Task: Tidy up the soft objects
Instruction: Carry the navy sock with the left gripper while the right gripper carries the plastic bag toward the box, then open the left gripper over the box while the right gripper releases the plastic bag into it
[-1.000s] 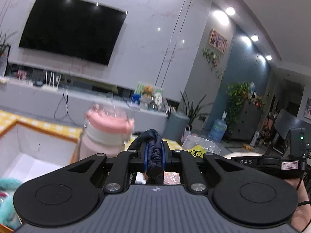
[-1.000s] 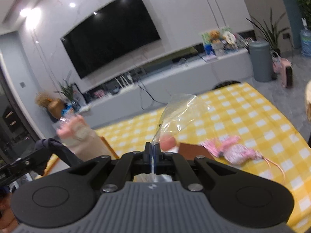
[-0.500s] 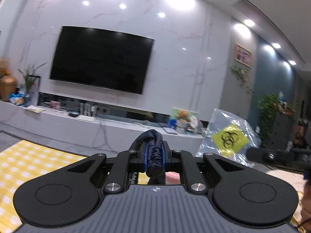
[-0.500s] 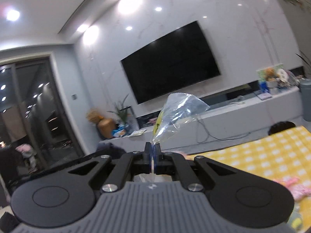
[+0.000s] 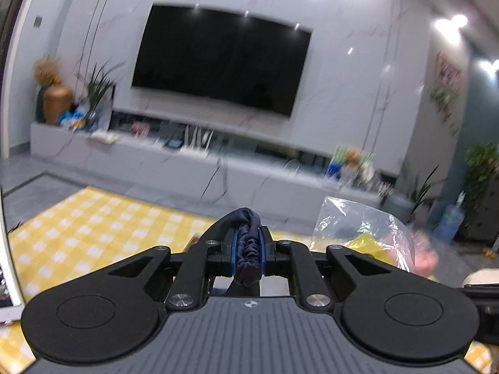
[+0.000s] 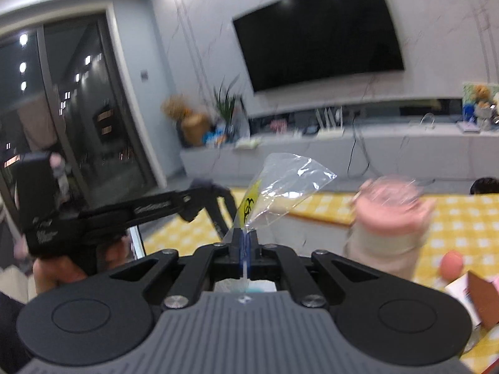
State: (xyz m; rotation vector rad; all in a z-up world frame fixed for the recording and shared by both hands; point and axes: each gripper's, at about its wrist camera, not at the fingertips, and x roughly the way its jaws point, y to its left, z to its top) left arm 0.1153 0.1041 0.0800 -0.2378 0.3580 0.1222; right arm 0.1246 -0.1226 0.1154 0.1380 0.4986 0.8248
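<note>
So the soft thing here was a bunched-up dark navy fabric piece [image 5: 248,246], looked like a scrunchie or a sock, hard to say. It sat squeezed right between the blue pads of the left claw [image 5: 248,251], with a loop of it poking up over the tips. Only 1 of those in sight. The right claw [image 6: 245,246] was clamped fully together on the edge of 1 clear plastic bag [image 6: 280,184] with a yellow biohazard sticker, and the bag stood up and forward from the tips. My guess: bag pinched by its rim so the mouth could be opened, fabric held ready to go in. Both were up in the air over the yellow checkered tablecloth [image 5: 93,224], not resting on anything.

From the left claw, the bag was just off to the right and a bit ahead. From the right claw, the left one was off to the left, and 1 pink-lidded cup [image 6: 389,221] stood ahead-right, blurry. 1 big TV [image 5: 218,59] on the far wall.
</note>
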